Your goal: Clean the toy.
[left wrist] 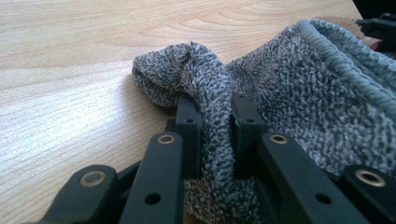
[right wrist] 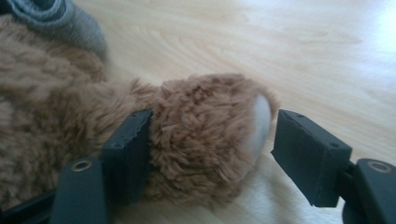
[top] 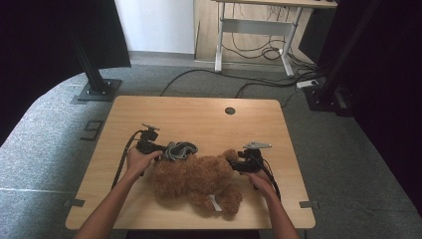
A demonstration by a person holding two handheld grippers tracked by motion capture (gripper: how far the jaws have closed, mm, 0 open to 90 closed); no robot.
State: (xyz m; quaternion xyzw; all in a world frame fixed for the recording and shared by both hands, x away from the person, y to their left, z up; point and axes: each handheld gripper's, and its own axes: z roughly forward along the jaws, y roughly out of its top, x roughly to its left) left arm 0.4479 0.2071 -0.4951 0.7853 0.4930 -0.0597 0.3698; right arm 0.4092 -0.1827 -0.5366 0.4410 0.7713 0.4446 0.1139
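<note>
Item 1: left gripper (left wrist: 215, 140), at the left of the high view (top: 149, 144). 2 jaws pressed onto a rolled fold of grey knitted garment (left wrist: 299, 93), fold pinched between the pads, ribbed hem beyond and to the right of the jaws. Garment bunched at the upper end of the plush toy (top: 180, 150).

Item 2: right gripper (right wrist: 212, 154), at the right of the high view (top: 244, 162). 2 jaws spread wide, either side of a brown plush limb (right wrist: 201, 130); left jaw against the fur, right jaw clear of the pale paw pad.

Item 3: brown plush toy (top: 196, 181), lying on the wooden table (top: 199, 117) between the 2 grippers, white tag near its lower legs.
</note>
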